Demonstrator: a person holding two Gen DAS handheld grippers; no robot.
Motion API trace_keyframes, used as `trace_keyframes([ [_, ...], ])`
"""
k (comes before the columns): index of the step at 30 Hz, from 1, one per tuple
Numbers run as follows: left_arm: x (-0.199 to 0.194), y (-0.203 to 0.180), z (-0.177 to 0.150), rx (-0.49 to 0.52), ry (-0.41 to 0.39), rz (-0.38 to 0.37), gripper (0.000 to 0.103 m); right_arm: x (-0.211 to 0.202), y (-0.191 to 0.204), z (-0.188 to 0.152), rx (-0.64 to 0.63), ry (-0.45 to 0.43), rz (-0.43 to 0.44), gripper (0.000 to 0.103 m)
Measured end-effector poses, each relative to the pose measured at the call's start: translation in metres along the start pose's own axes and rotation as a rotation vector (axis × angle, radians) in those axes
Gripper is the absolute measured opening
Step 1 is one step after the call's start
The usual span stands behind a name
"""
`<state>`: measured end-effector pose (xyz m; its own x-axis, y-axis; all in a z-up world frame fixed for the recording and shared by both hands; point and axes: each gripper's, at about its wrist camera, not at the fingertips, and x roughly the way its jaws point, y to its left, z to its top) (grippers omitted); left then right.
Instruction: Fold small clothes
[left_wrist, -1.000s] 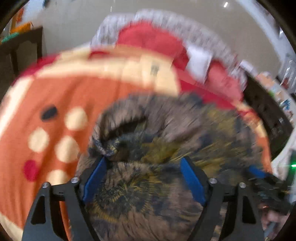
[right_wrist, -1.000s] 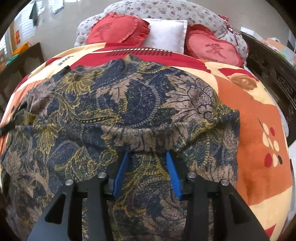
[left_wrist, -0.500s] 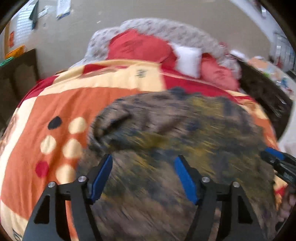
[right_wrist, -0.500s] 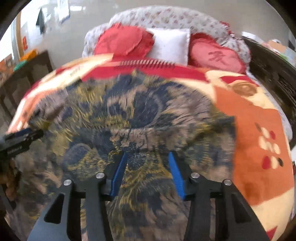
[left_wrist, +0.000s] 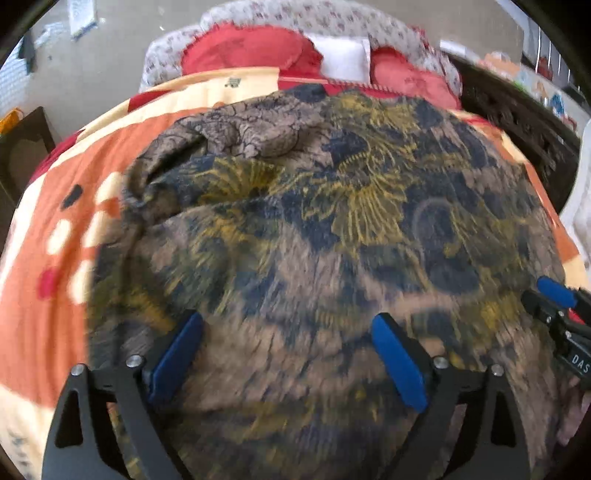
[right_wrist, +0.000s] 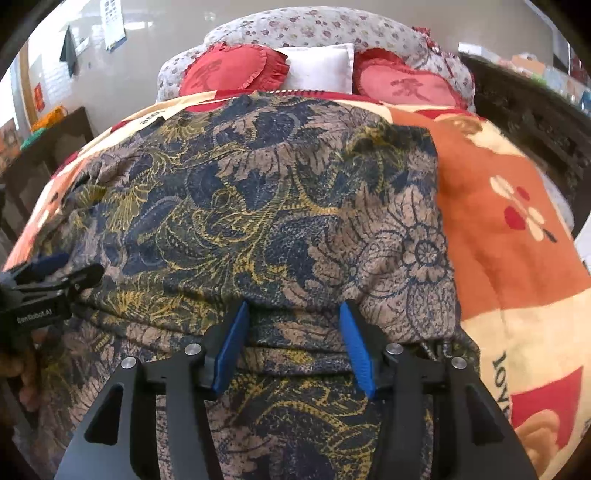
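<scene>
Right wrist view shows the patterned garment (right_wrist: 258, 206) lying on the bed blanket (right_wrist: 517, 258), the right gripper (right_wrist: 293, 343) and left gripper (left_wrist: 288, 354) just opening with cloth between the fingers, so a snagged fold could get dragged messy.
</scene>
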<state>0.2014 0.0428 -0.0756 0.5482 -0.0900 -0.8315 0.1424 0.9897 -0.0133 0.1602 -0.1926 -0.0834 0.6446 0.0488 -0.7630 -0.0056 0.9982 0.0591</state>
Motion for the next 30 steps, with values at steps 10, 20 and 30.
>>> trace_keyframes([
  [10, -0.131, 0.099, -0.124, -0.01, 0.002, -0.12, 0.095, -0.108, -0.02, -0.106, -0.157, 0.221, 0.074, 0.063],
  [20, -0.169, 0.088, -0.245, -0.033, 0.142, -0.36, 0.095, -0.148, -0.061, -0.176, 0.12, 0.161, 0.16, 0.073],
  [30, -0.169, 0.094, -0.257, -0.163, 0.167, -0.595, 0.08, -0.162, -0.057, -0.177, 0.122, 0.112, 0.131, 0.074],
])
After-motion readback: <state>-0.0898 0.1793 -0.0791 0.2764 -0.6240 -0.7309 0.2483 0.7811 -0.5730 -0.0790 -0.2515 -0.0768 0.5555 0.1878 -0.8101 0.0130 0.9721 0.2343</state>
